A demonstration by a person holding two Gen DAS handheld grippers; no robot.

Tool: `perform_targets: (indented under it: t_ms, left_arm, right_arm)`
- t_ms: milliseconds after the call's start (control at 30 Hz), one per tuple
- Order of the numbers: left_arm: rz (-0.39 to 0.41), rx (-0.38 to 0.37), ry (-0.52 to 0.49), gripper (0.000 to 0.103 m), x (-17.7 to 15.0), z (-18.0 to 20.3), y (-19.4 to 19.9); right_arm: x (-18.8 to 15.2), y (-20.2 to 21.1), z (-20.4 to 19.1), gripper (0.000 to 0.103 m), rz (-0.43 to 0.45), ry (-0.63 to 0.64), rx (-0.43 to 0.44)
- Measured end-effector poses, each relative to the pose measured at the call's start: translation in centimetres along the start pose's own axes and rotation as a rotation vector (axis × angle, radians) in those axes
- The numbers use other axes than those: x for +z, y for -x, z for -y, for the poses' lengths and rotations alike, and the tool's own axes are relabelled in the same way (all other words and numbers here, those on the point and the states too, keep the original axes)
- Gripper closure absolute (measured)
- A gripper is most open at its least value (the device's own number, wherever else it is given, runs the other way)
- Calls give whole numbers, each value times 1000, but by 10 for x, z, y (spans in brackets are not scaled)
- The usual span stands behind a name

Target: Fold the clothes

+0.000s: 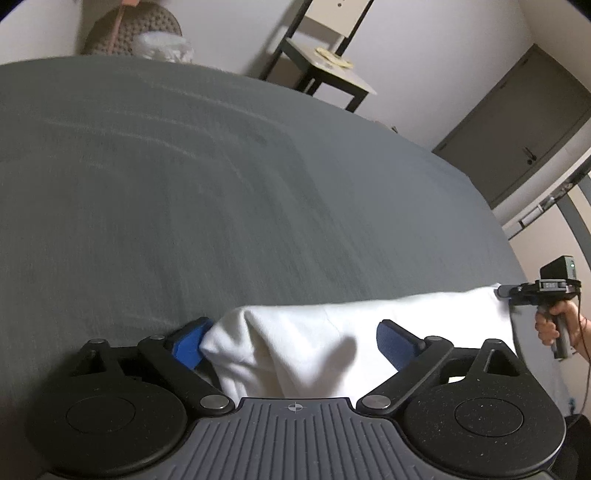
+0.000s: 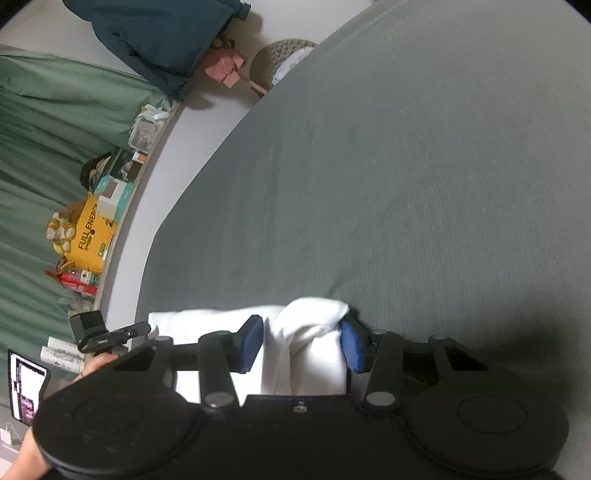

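A white garment (image 1: 424,310) lies bunched along the near edge of a grey bed sheet (image 1: 184,184), stretched between both grippers. In the left wrist view my left gripper (image 1: 291,343) has its blue pads (image 1: 188,347) wide apart, with loose folds of the garment between them. My right gripper (image 1: 504,291), held by a hand (image 1: 550,325), sits at the garment's far right corner. In the right wrist view my right gripper (image 2: 303,343) is shut on a wad of the white garment (image 2: 199,321). The left gripper (image 2: 142,328) shows at the garment's other end.
The grey sheet (image 2: 406,184) spreads wide ahead of both grippers. Beyond the bed stand a dark side table (image 1: 332,70), a woven basket (image 1: 133,33) and a grey door (image 1: 524,122). A ledge with boxes (image 2: 88,236), a green curtain (image 2: 37,147) and a lit screen (image 2: 27,387) line the left.
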State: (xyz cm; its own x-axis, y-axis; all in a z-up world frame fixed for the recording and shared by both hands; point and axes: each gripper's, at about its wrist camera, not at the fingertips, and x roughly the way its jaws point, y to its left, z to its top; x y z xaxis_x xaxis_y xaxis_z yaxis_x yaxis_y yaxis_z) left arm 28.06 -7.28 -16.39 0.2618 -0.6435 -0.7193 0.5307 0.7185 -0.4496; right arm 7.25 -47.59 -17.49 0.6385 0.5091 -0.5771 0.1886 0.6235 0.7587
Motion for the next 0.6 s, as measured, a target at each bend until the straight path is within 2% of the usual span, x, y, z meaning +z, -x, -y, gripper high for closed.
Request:
perform_targets:
  t_ms: [33, 67, 133, 233, 367, 500, 600]
  left_arm:
    - [9, 13, -4, 55, 1, 1, -1]
    - [8, 56, -5, 71, 4, 0, -2]
    - [-9, 36, 14, 81, 3, -3, -6]
    - [1, 25, -43, 85, 1, 5, -2]
    - [53, 43, -62, 87, 4, 8, 7]
    - [93, 69, -88, 87, 19, 15, 10]
    - [165, 99, -89, 88, 33, 19, 20]
  right_arm:
    - [0, -2, -3, 62, 7, 14, -8]
    - [-1, -5, -5, 71, 14, 29, -16]
    - [0, -11, -11, 84, 8, 57, -13]
    - [-3, -7, -22, 86, 25, 123, -42]
    - [-2, 6, -35, 89, 59, 215, -91]
    - [17, 7, -57, 89, 107, 262, -115]
    - [41, 6, -69, 89, 169, 269, -142]
